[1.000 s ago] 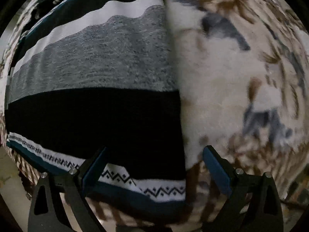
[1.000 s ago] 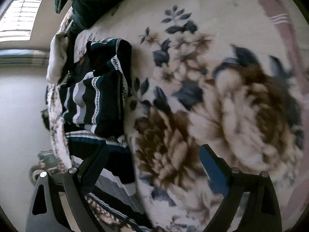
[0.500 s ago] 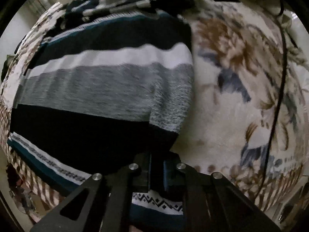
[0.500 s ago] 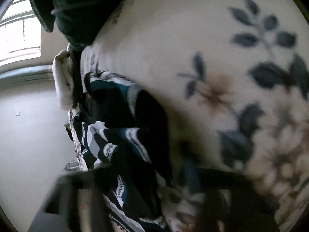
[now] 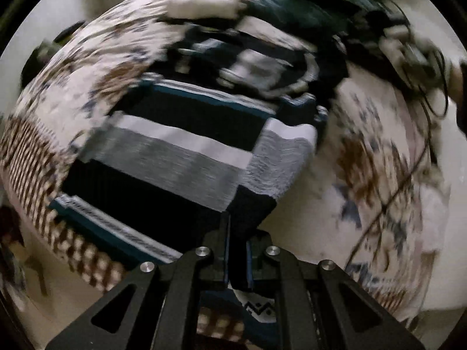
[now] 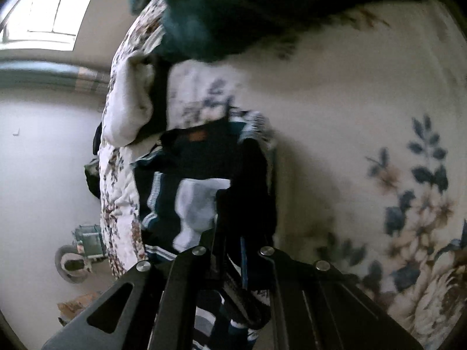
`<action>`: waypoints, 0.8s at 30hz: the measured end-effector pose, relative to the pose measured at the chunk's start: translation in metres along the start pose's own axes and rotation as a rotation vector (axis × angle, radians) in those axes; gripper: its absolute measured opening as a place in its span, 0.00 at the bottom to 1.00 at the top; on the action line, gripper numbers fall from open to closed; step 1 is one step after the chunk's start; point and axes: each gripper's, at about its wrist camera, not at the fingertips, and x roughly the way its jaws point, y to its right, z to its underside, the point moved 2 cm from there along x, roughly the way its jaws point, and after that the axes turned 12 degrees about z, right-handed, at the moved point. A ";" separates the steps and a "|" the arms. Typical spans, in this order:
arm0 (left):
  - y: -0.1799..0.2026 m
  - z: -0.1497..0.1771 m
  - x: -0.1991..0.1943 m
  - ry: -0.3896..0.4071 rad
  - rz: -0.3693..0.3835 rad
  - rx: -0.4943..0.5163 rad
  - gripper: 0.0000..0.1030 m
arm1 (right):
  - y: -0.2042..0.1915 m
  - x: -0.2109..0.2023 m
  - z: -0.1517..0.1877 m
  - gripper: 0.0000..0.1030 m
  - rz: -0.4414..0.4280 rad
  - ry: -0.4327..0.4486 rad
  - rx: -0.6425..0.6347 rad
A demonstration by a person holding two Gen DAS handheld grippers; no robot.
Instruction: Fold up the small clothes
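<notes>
A striped knit sweater [image 5: 181, 151] in black, grey, white and teal lies on a floral blanket [image 5: 379, 175]. My left gripper [image 5: 236, 259] is shut on the sweater's lower right edge and has lifted that corner, so a grey and white flap folds over the body. In the right wrist view the same sweater [image 6: 192, 201] hangs bunched, and my right gripper [image 6: 230, 259] is shut on a dark fold of it above the blanket [image 6: 350, 116]. Both views are blurred by motion.
A dark teal garment [image 6: 221, 20] and a white cloth [image 6: 131, 102] lie at the far end of the bed. A black cable [image 5: 408, 175] crosses the blanket on the right. A window [image 6: 49, 8], pale wall and small objects on the floor [image 6: 76, 259] show left.
Both grippers went from open to shut on the sweater's edge, then rose and pulled it across. The lifted edge now folds over the sweater's body.
</notes>
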 end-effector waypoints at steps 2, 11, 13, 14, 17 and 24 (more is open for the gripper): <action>-0.027 -0.009 -0.009 0.011 0.010 -0.049 0.05 | -0.035 -0.001 -0.006 0.07 0.024 0.008 -0.023; -0.173 -0.039 -0.007 0.000 0.111 -0.263 0.05 | -0.196 0.069 -0.034 0.07 0.135 0.026 -0.094; -0.202 -0.042 -0.003 -0.018 0.136 -0.301 0.05 | -0.237 0.103 -0.037 0.07 0.185 0.017 -0.125; -0.217 -0.043 -0.001 -0.029 0.158 -0.328 0.05 | -0.253 0.117 -0.037 0.07 0.204 0.013 -0.142; -0.253 -0.048 0.001 -0.049 0.181 -0.358 0.05 | -0.303 0.166 -0.035 0.07 0.279 0.001 -0.192; -0.311 -0.047 0.019 -0.097 0.192 -0.389 0.06 | -0.368 0.246 -0.026 0.07 0.419 -0.036 -0.209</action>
